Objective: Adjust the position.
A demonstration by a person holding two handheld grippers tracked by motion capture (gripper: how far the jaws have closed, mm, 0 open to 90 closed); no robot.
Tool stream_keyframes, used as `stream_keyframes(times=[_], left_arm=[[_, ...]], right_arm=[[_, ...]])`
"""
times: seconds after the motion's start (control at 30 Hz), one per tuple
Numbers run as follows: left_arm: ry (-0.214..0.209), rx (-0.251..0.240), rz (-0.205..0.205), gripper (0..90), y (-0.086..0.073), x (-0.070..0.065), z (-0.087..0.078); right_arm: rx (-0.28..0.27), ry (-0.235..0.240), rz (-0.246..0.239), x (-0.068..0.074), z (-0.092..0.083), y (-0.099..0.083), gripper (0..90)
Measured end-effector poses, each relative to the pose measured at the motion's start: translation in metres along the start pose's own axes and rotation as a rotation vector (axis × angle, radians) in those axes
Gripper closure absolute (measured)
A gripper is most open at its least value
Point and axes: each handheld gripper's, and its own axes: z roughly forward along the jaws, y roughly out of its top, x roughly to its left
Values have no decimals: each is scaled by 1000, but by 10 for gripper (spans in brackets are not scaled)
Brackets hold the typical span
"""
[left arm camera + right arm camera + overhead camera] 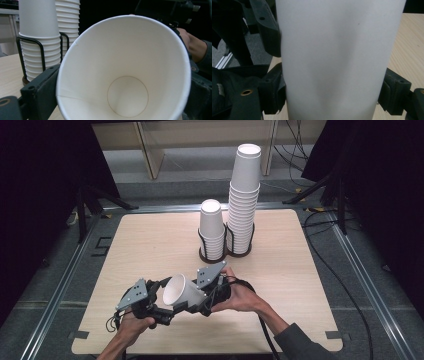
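A white paper cup [184, 292] lies on its side in the air above the table's near edge, held between both grippers. My left gripper [169, 297] is shut on it near the rim; the left gripper view looks straight into the cup's mouth [125, 75], with a black jaw tight against each side. My right gripper [199, 301] is shut on the cup's body. In the right gripper view the cup's wall [337, 57] stands between the two jaws and looks slightly dented. The left gripper's fingers [268, 30] touch the cup at the upper left there.
Two stacks of white paper cups stand in a black wire holder [215, 255] at the back middle of the wooden table [145, 245]: a short stack [212, 227] and a tall stack [245, 195]. Cables trail over the floor on the right.
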Motion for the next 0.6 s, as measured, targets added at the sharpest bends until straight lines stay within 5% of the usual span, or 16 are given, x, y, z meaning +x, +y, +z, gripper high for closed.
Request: stream_keyframes(times=[0.27, 0.6], left_arm=[[10, -12, 3, 52, 1, -1, 0], [41, 14, 58, 128, 4, -2, 0]], right_arm=[[-23, -2, 14, 0, 2, -1, 221], [-6, -17, 49, -1, 10, -7, 195]])
